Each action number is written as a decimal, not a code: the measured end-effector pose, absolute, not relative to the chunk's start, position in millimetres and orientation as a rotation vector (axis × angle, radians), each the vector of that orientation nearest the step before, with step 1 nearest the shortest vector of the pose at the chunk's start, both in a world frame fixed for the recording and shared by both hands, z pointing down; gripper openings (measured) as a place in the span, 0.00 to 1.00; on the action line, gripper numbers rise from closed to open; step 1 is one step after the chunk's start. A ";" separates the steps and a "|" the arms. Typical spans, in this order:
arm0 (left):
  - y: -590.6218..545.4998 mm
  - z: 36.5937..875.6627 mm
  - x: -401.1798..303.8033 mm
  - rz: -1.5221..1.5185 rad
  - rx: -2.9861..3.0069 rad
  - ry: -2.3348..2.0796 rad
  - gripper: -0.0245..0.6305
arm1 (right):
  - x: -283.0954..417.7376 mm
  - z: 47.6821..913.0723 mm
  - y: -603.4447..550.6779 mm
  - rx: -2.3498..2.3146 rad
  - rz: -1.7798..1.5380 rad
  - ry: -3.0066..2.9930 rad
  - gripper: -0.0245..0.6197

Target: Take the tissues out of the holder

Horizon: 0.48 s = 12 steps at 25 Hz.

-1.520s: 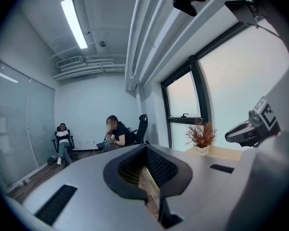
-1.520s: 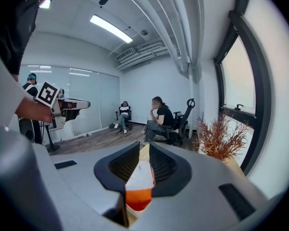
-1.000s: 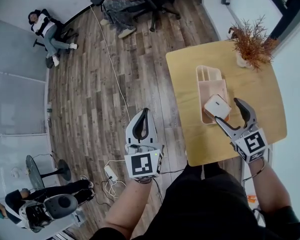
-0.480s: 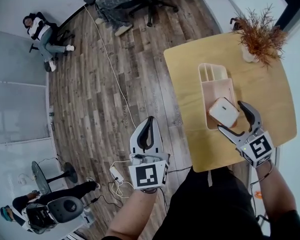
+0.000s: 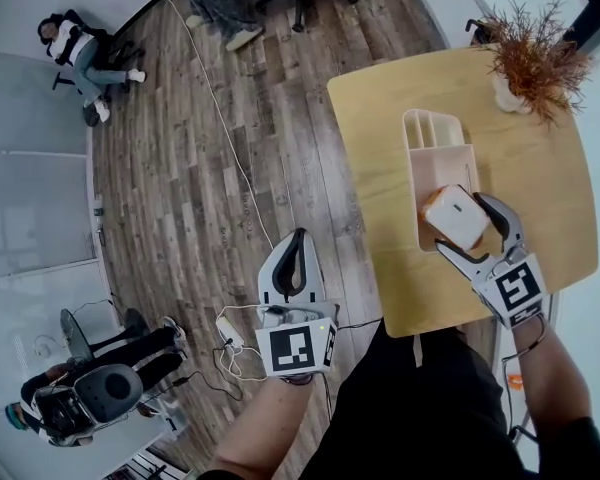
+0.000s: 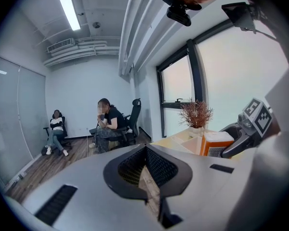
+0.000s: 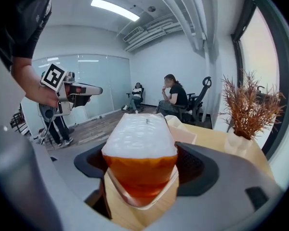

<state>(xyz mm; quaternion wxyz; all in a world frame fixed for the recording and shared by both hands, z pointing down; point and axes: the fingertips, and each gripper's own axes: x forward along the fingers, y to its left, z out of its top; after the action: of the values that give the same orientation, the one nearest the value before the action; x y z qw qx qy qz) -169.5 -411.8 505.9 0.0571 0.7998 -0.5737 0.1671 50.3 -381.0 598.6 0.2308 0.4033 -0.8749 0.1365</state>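
Right tongs (image 5: 460, 225) had just been opening, straddling (not squeezing) the tissue pack (image 5: 456, 214) at the near end of the holder (image 5: 435, 143); left tongs (image 5: 296, 236) hung closed, well off the holder. Pack looked light, squishy, maybe slick, so pinch its sides.

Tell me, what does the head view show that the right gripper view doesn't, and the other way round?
Only the head view: the marker cube on the right gripper. Only the right gripper view: the ceiling light. Both: the tissue pack standing in the holder, between that gripper's open jaws, which have just been opening, and the dried plant.
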 end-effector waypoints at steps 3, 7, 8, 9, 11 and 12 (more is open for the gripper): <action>-408.9 505.9 -177.1 0.510 2.411 -1.761 0.04 | 49.3 607.7 -381.7 1.121 0.388 -2.401 0.67; -406.1 499.5 -185.8 0.498 2.385 -1.795 0.04 | 52.7 610.2 -383.8 1.165 0.441 -2.391 0.53; -405.2 497.2 -187.3 0.495 2.382 -1.802 0.04 | 52.3 609.6 -384.0 1.167 0.436 -2.387 0.52; -404.8 494.2 -189.0 0.491 2.380 -1.811 0.04 | 51.7 609.0 -384.3 1.166 0.427 -2.383 0.51; -405.3 487.4 -192.5 0.482 2.379 -1.830 0.04 | 49.3 606.9 -384.2 1.161 0.417 -2.378 0.50; -405.8 484.1 -193.9 0.479 2.380 -1.838 0.04 | 48.5 606.3 -383.6 1.158 0.414 -2.377 0.49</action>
<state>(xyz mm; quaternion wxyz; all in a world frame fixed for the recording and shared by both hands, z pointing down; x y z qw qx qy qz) -193.9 -405.8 484.1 0.0485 0.7807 -0.6029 0.1572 48.5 -383.6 606.3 0.2305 0.4212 -0.8642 0.1506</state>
